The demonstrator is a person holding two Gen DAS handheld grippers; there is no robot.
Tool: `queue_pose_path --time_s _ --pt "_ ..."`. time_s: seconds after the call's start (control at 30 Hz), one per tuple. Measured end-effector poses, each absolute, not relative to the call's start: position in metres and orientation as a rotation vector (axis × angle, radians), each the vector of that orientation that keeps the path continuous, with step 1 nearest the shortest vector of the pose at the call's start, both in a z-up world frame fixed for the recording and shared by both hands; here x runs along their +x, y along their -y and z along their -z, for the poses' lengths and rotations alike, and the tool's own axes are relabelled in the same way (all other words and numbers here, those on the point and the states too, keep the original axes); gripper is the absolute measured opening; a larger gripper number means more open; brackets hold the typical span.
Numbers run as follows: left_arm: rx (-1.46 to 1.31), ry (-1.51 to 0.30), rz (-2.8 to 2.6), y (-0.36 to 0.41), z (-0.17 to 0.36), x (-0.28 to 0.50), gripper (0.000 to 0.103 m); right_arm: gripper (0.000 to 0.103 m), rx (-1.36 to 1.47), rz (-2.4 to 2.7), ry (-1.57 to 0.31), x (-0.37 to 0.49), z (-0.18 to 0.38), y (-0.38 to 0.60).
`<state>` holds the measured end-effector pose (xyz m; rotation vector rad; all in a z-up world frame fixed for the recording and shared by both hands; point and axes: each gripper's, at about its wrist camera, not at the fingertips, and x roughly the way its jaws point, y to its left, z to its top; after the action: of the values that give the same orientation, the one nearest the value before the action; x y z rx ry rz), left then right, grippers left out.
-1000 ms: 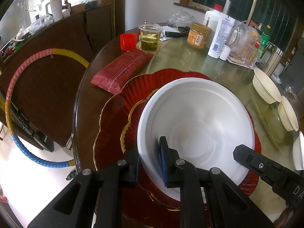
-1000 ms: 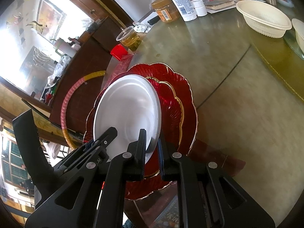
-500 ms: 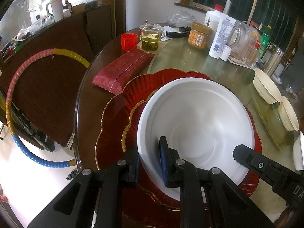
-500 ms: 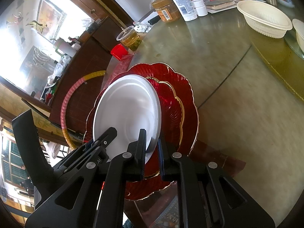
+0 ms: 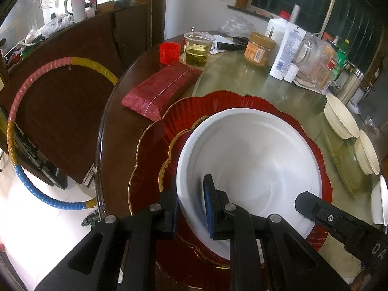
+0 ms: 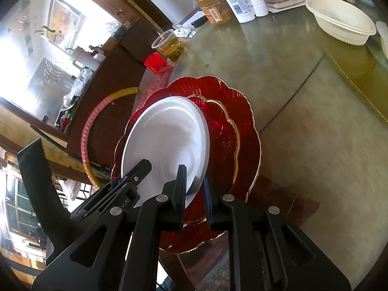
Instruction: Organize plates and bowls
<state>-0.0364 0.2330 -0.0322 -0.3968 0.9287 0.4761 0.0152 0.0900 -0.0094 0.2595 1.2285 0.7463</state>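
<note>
A white plate (image 5: 254,157) lies on a small gold-rimmed red plate (image 5: 169,160), which sits on a large scalloped red plate (image 5: 218,104) at the table's near edge. My left gripper (image 5: 190,194) has the white plate's near rim between its pads, and its jaws are opening slightly. From the other side my right gripper (image 6: 195,184) straddles the same white plate (image 6: 167,133) at its rim; its jaws are opening too, pads still on the rim. The right gripper's finger (image 5: 315,208) shows at the plate's right edge in the left wrist view.
A red packet (image 5: 162,87), red cup (image 5: 169,52), cup of tea (image 5: 196,48), jar (image 5: 259,48) and bottles (image 5: 286,48) stand beyond the plates. Cream bowls (image 5: 339,116) line the right side. A coloured hoop (image 5: 60,68) leans on the cabinet beyond the table's left edge.
Both pairs of jaws stand a touch wider on the plate's rim. Neither hand nor the plates have moved.
</note>
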Motion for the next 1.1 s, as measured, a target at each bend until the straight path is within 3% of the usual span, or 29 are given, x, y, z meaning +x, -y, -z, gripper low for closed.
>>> queue_pose_path --time_s 0.17,0.27,0.33,0.37,0.4,0.53,0.57,0.7,0.8,0.87,1.1 --pt "-0.410 -0.915 -0.469 -0.232 0.030 -0.039 0.026 0.017 0.265 -0.745 -1.229 0.018 0.010 -0.087" --pt "-0.427 -0.889 -0.469 -0.233 0.026 -0.042 0.036 0.017 0.277 -0.739 -1.220 0.020 0.008 -0.082" --pt "-0.444 -0.865 -0.476 -0.235 0.023 -0.045 0.048 0.029 0.291 -0.736 -1.211 0.020 0.006 -0.078" --pt "-0.455 -0.842 -0.485 -0.236 0.020 -0.048 0.049 0.039 0.304 -0.740 -1.203 0.020 0.005 -0.076" --pt "-0.462 -0.820 -0.495 -0.237 0.016 -0.051 0.050 0.043 0.316 -0.744 -1.195 0.020 0.004 -0.074" --pt "-0.504 -0.708 -0.522 -0.238 0.001 -0.063 0.078 0.043 0.357 -0.752 -1.162 0.021 -0.003 -0.064" --pt "-0.505 -0.682 -0.531 -0.237 -0.003 -0.065 0.080 0.044 0.366 -0.750 -1.156 0.022 -0.004 -0.061" --pt "-0.485 -0.654 -0.520 -0.227 -0.013 -0.063 0.080 0.073 0.415 -0.734 -1.134 0.025 -0.007 -0.046" --pt "-0.465 -0.644 -0.492 -0.216 -0.018 -0.061 0.080 0.074 0.443 -0.737 -1.141 0.027 -0.007 -0.036" --pt "-0.445 -0.635 -0.466 -0.207 -0.021 -0.058 0.081 0.083 0.479 -0.755 -1.134 0.027 -0.007 -0.028" --pt "-0.387 -0.618 -0.381 -0.176 -0.028 -0.050 0.081 0.083 0.619 -0.769 -1.069 0.030 -0.012 0.012"
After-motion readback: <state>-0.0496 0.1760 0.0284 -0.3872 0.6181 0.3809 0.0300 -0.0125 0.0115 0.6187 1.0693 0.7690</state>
